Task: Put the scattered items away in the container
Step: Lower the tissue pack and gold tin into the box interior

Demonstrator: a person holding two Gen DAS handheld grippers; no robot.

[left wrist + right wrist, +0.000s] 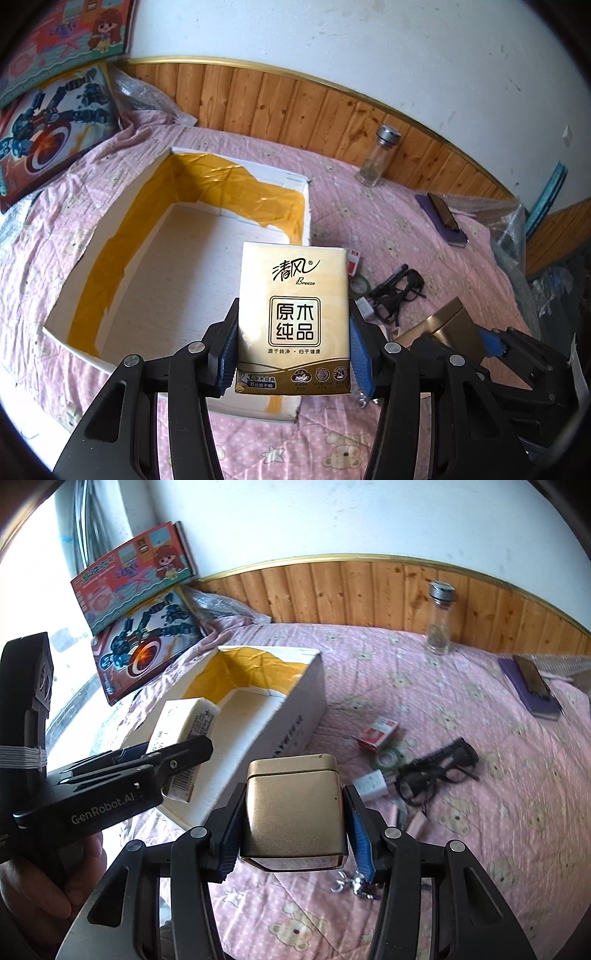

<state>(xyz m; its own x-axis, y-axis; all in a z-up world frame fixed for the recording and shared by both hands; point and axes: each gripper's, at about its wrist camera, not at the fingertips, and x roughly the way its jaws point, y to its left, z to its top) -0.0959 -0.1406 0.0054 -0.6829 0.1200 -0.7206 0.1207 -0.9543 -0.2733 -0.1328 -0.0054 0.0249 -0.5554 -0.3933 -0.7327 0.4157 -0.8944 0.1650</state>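
left tongs (293, 334): pinching tissue pack (293, 317) by both sides, pack upright, held above near edge of white box (122, 218). right tongs (293, 832): pinching gold tin (293, 812) by both sides, lid on, held over bed (461, 830) just beside box's outer wall. box: open-topped, yellow tape lining on inner walls, resting on pink bear-print bed cover. still loose on bed, right of box: red-white small carton (378, 733), tape roll (388, 758), white charger plug (371, 784), black glasses (432, 777), black pen-like item (448, 751), small metal keychain thing (351, 882) near right tongs. further back: glass bottle w/ metal cap (439, 618) by wood panelling, purple notebook w/ phone on top (532, 690), two picture boxes (147, 620) leaning at wall.
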